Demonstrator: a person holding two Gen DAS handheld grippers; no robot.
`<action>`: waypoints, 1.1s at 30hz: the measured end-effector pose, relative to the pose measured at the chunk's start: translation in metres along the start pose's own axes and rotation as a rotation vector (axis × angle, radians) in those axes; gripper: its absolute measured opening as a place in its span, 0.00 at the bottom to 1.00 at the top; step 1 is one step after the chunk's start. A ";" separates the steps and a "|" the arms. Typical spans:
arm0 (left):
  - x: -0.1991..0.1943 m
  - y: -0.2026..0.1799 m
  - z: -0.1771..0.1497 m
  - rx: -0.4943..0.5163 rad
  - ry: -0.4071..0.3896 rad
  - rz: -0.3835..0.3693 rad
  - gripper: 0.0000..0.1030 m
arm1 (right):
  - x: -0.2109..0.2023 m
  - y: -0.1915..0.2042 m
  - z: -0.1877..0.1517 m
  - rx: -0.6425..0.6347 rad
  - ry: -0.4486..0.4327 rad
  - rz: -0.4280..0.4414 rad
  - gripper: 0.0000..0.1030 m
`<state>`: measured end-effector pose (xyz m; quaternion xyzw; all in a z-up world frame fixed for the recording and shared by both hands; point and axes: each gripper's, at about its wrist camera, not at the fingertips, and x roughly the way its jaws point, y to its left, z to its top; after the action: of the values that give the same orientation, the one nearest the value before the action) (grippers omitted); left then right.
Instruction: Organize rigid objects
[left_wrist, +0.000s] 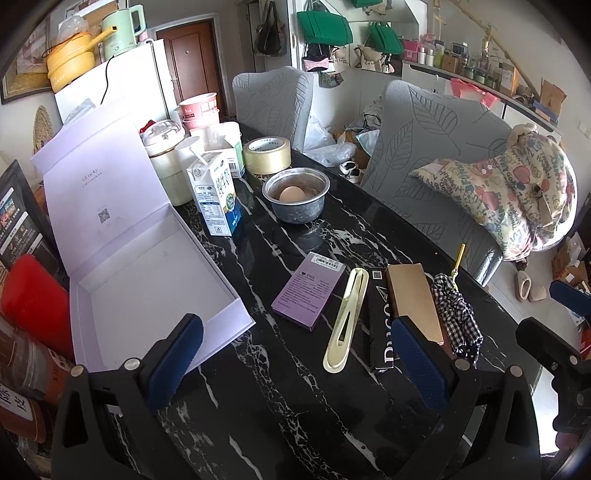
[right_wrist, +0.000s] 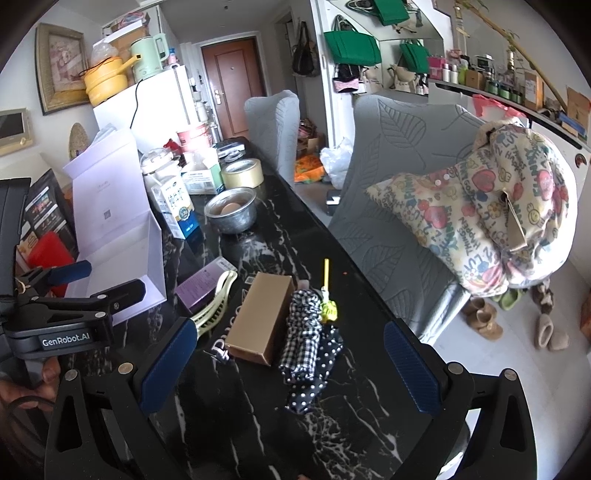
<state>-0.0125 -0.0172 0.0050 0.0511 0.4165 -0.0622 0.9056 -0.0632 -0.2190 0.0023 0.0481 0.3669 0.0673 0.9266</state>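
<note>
Both tools, left tool & right tool, are held wide apart w/ nothing gripped; gold box, lower centre, could be knocked off black carton if grabbed off-centre.

Daylit room — brown door, two grey chairs, white fridge.

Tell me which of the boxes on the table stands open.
The large white box at the table's left side: its lid is raised and its tray shows empty. The purple box, gold box and black box lie closed.
</note>
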 end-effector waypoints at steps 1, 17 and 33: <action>0.001 -0.001 -0.001 0.002 0.002 0.000 1.00 | 0.001 -0.002 -0.001 0.003 0.000 0.002 1.00; 0.023 -0.010 -0.020 0.001 0.025 -0.057 1.00 | 0.025 -0.026 -0.017 0.009 0.040 0.068 0.85; 0.064 -0.015 -0.024 0.038 0.077 -0.064 0.68 | 0.045 -0.039 -0.026 0.019 0.074 0.108 0.81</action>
<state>0.0080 -0.0331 -0.0599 0.0575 0.4514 -0.0969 0.8852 -0.0446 -0.2493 -0.0526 0.0738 0.3982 0.1153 0.9070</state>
